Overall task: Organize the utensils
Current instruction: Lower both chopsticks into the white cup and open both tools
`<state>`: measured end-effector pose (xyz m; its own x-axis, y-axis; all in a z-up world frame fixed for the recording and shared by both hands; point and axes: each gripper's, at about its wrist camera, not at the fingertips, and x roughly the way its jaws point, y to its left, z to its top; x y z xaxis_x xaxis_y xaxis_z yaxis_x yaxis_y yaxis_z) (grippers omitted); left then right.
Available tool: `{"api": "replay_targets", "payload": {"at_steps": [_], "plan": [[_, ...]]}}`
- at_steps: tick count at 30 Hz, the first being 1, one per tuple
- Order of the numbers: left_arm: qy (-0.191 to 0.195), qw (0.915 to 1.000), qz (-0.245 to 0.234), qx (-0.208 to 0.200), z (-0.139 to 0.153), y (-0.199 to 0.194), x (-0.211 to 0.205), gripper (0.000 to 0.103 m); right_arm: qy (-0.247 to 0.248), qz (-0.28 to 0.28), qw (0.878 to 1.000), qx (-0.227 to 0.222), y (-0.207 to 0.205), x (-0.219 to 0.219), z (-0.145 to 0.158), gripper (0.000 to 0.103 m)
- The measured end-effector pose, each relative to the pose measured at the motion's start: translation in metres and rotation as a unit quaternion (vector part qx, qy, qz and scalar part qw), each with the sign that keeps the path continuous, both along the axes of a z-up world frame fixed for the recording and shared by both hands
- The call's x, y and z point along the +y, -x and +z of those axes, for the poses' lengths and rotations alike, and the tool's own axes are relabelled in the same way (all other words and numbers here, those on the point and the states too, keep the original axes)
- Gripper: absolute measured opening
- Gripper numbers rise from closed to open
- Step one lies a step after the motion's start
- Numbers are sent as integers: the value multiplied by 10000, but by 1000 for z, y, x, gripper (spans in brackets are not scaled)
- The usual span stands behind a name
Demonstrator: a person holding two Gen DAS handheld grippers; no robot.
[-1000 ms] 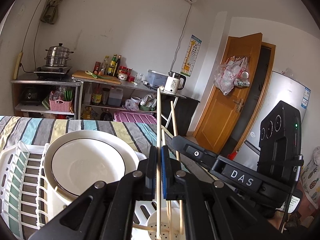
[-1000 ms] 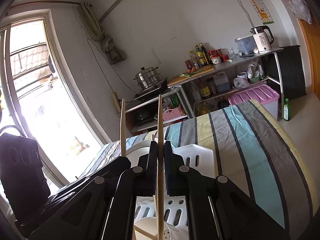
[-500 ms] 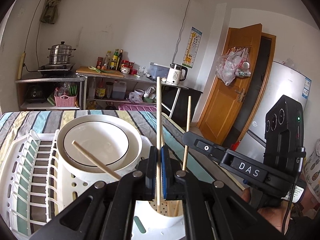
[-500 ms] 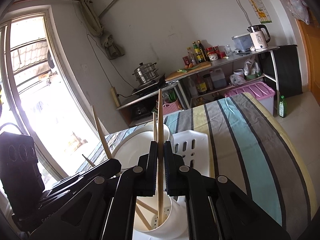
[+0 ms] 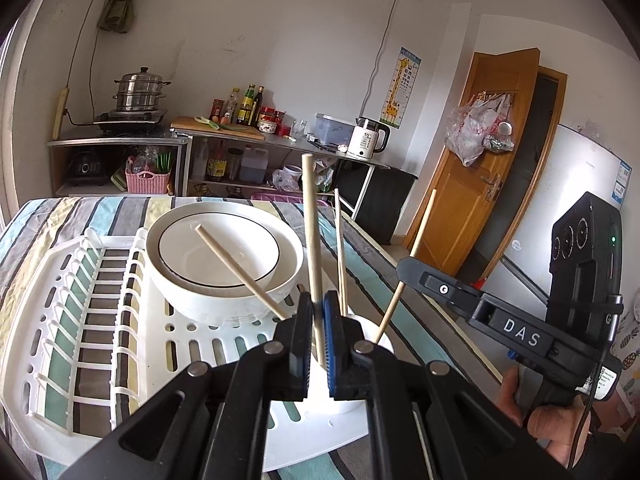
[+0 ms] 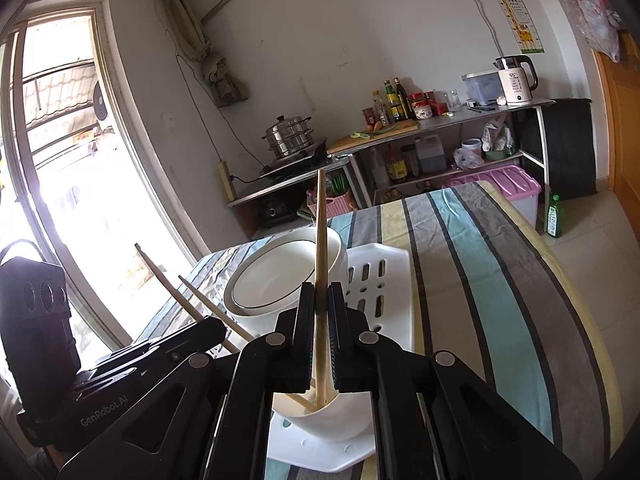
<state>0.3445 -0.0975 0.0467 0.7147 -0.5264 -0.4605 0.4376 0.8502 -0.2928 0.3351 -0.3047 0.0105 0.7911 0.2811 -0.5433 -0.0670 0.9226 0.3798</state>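
Observation:
My left gripper (image 5: 316, 310) is shut on an upright wooden chopstick (image 5: 309, 216), just above a white utensil cup (image 5: 382, 342) at the near end of the dish rack (image 5: 80, 300). Other chopsticks stand in the cup; one (image 5: 236, 264) leans across the stacked white bowls (image 5: 180, 280). My right gripper (image 6: 320, 300) is shut on another chopstick (image 6: 321, 224) whose lower end sits inside the cup (image 6: 336, 416). The right gripper (image 5: 404, 268) shows at the right of the left wrist view, and the left gripper (image 6: 216, 326) at the lower left of the right wrist view.
The rack (image 6: 384, 280) lies on a striped tablecloth (image 6: 480, 280). Behind the table stand metal shelves with a steamer pot (image 5: 138, 92), bottles and a kettle (image 5: 368, 138). A wooden door (image 5: 480, 160) is on the right and a window (image 6: 60, 160) on the left.
Both grippers have drawn back from the bowls toward the near end of the rack, still shut on their chopsticks. The cup and more of the rack have come into view.

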Motion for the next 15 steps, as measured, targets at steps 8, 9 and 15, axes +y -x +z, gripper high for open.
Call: {"api": "replay_targets", "payload": {"at_steps": [8, 9, 15], "plan": [[68, 9998, 131, 92, 1, 8, 13, 8, 43, -26, 10000, 77, 8, -5, 2, 20], [81, 9998, 133, 106, 1, 10, 15, 8, 45, -31, 10000, 81, 9, -5, 3, 20], [99, 9997, 143, 149, 1, 28, 28, 9, -54, 24, 10000, 31, 28, -6, 10, 22]]}}
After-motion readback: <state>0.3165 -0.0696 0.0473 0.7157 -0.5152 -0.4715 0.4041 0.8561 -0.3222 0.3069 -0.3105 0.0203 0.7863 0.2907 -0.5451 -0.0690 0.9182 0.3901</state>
